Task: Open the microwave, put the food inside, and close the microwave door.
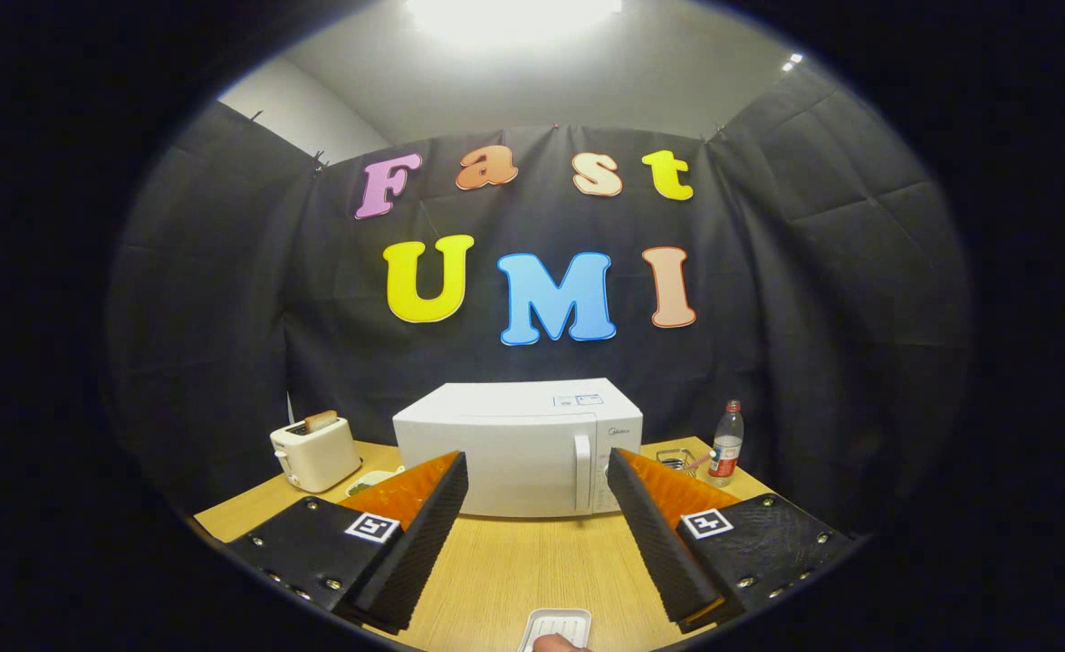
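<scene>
A white microwave (516,448) stands on a light wooden worktop (532,561), at its far side, against the black cloth wall of the booth. It is a plain rectangular box whose long axis runs left to right. Its front faces the near side, towards the hand-held gripper (537,484). The door is closed and fills most of the front; a vertical white handle (582,473) sits at the door's right edge, and a narrow control panel (607,471) lies just right of the handle.

The hand-held gripper hovers above the worktop, its two fingers spread wide apart and holding nothing. The microwave lies beyond the fingers, framed in the gap between their tips.

A white tray (558,627) rests on the worktop at the near edge, between the fingers and close to the camera. A small rounded piece of food (558,643) lies on it, only partly in view.

A white toaster (315,451) with a slice of bread (321,420) upright in its slot stands left of the microwave. A small white dish (371,480) lies between toaster and microwave, partly hidden by the left finger. To the right of the microwave stand a clear plastic bottle (725,444) with a red cap and, nearer the microwave, a small wire rack (673,460).
</scene>
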{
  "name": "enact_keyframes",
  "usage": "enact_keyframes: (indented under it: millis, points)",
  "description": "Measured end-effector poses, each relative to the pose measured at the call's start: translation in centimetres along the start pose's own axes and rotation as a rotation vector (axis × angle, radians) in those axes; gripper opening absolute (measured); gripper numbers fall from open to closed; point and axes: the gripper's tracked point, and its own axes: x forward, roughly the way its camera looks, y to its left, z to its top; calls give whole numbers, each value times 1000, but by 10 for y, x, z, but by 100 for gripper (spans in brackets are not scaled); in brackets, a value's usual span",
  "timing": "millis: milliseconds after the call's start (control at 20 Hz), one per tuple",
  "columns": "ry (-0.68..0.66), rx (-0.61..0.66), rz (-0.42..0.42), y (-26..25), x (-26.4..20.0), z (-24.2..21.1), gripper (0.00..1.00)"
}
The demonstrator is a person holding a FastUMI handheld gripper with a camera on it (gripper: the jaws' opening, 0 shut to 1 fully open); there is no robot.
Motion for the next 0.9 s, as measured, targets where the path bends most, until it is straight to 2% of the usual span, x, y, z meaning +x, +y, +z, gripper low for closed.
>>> enact_keyframes:
  millis: [500,900]
  points:
    - [-32,-40,68,29,-2,17,97]
    - [-6,-37,84,38,0,10,97]
